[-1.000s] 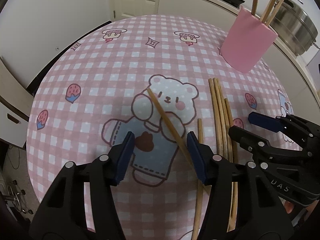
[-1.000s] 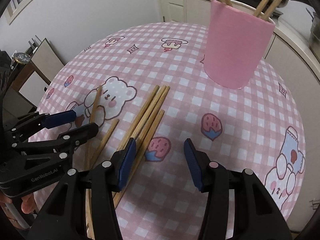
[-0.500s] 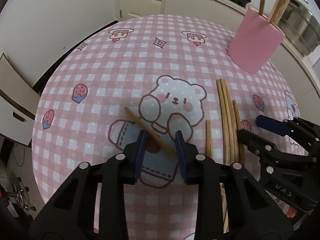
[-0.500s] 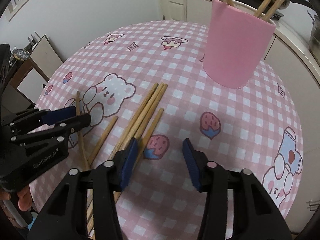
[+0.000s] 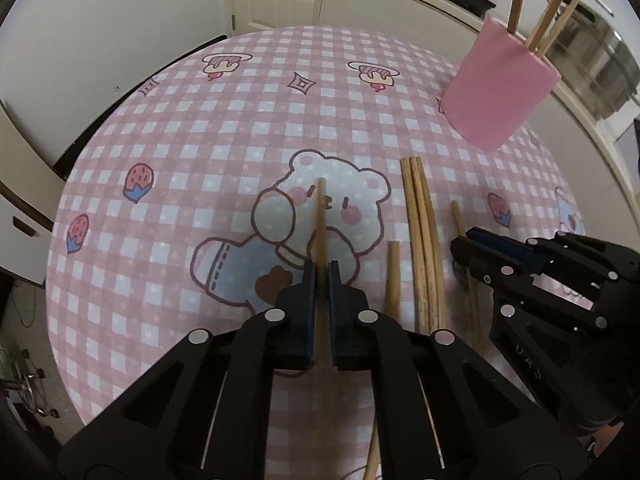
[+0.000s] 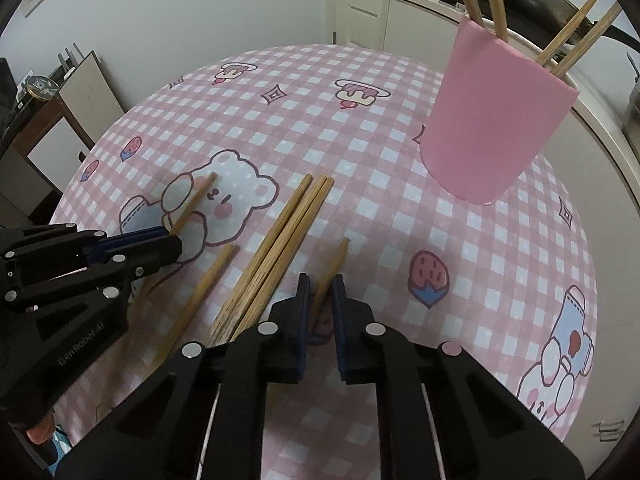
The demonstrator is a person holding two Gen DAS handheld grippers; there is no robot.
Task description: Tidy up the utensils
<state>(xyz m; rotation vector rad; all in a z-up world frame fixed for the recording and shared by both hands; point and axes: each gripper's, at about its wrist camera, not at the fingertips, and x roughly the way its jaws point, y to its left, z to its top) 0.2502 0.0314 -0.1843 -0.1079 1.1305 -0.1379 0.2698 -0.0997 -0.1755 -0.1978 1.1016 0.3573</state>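
Two grippers each pinch one wooden chopstick above a round table covered in pink checked cloth (image 5: 280,92). The left gripper (image 5: 321,270) has just closed its blue pads onto the lone chopstick (image 5: 320,216) that runs over the printed bear's face (image 5: 340,196), its far end resting on the bear's cheek. The right gripper (image 6: 320,286) has likewise just closed, clamping the short chopstick (image 6: 334,262) that sits right of the bear, between a strawberry print (image 6: 430,276) and a bundle of three chopsticks (image 6: 288,232). That bundle lies side by side on the cloth just right of the bear's head, the sticks touching one another. One more loose chopstick (image 6: 208,280) lies between the bear and the bundle, untouched. Beyond the bear, toward the table's far right edge, stands the pink holder (image 6: 492,128), upright, with four chopsticks (image 6: 572,32) already leaning out of its top. Behind it runs a white counter carrying dark cookware.
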